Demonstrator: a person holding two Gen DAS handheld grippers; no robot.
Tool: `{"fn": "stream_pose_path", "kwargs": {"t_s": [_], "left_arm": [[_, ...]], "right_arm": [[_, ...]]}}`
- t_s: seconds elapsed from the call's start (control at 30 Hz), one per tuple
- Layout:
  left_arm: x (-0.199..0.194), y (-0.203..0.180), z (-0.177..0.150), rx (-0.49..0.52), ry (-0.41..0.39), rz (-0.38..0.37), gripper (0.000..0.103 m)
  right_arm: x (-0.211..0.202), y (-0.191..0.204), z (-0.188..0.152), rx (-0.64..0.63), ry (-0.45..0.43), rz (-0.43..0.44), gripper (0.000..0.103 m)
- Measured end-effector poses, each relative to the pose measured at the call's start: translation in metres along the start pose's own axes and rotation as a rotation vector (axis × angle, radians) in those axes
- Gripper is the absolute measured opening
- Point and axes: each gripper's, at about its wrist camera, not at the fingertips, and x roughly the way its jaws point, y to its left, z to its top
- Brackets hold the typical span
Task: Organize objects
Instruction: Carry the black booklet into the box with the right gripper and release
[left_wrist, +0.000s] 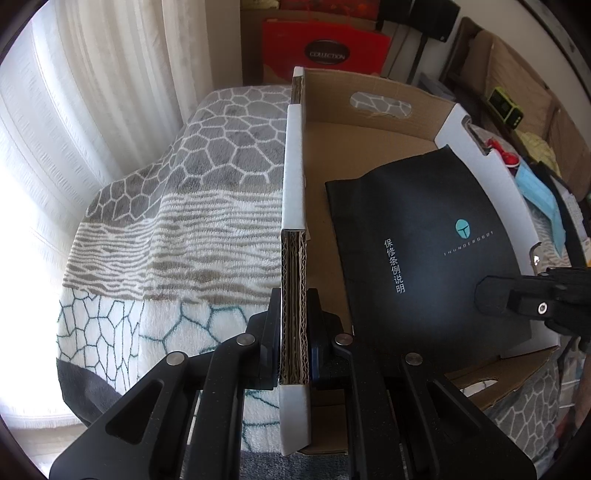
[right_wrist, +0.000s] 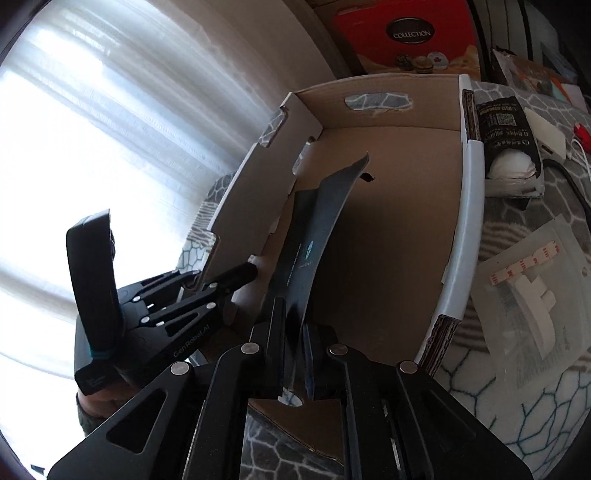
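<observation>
An open cardboard box (left_wrist: 373, 147) with white outer walls sits on a patterned blanket. My left gripper (left_wrist: 293, 295) is shut on the box's left wall, one finger on each side of the corrugated edge. A black booklet (left_wrist: 417, 240) with a teal logo and white print leans inside the box. My right gripper (left_wrist: 487, 301) holds it at its near right corner. In the right wrist view the right gripper (right_wrist: 293, 314) is shut on the thin, curved booklet (right_wrist: 310, 236), which stands on edge over the box floor. The left gripper (right_wrist: 225, 275) shows there, clamped on the far wall.
The blanket (left_wrist: 177, 221) covers the surface around the box. A black packet with white contents (right_wrist: 509, 147) and a clear bag holding a white plastic part (right_wrist: 535, 295) lie to the right of the box. A red "COLLECTION" carton (left_wrist: 325, 48) stands behind. Curtains hang on the left.
</observation>
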Motion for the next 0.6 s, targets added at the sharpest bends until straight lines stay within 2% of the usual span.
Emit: {"fn": "stream_pose_path", "kwargs": {"t_s": [0.07, 0.13, 0.23, 0.37, 0.6], "left_arm": [[0.000, 0.000, 0.000, 0.001, 0.000, 0.000, 0.010], [0.000, 0.000, 0.000, 0.001, 0.000, 0.001, 0.010], [0.000, 0.000, -0.001, 0.004, 0.000, 0.002, 0.010], [0.001, 0.000, -0.001, 0.003, 0.001, 0.002, 0.010], [0.001, 0.000, -0.001, 0.003, 0.000, 0.003, 0.010]], "right_arm": [[0.001, 0.008, -0.004, -0.064, 0.021, -0.053, 0.014], [-0.004, 0.010, -0.005, -0.094, 0.026, -0.089, 0.024], [-0.023, 0.006, -0.005, -0.116, -0.006, -0.107, 0.033], [-0.055, -0.008, 0.003, -0.092, -0.064, -0.110, 0.036], [-0.107, -0.052, 0.013, -0.004, -0.153, -0.192, 0.039]]}}
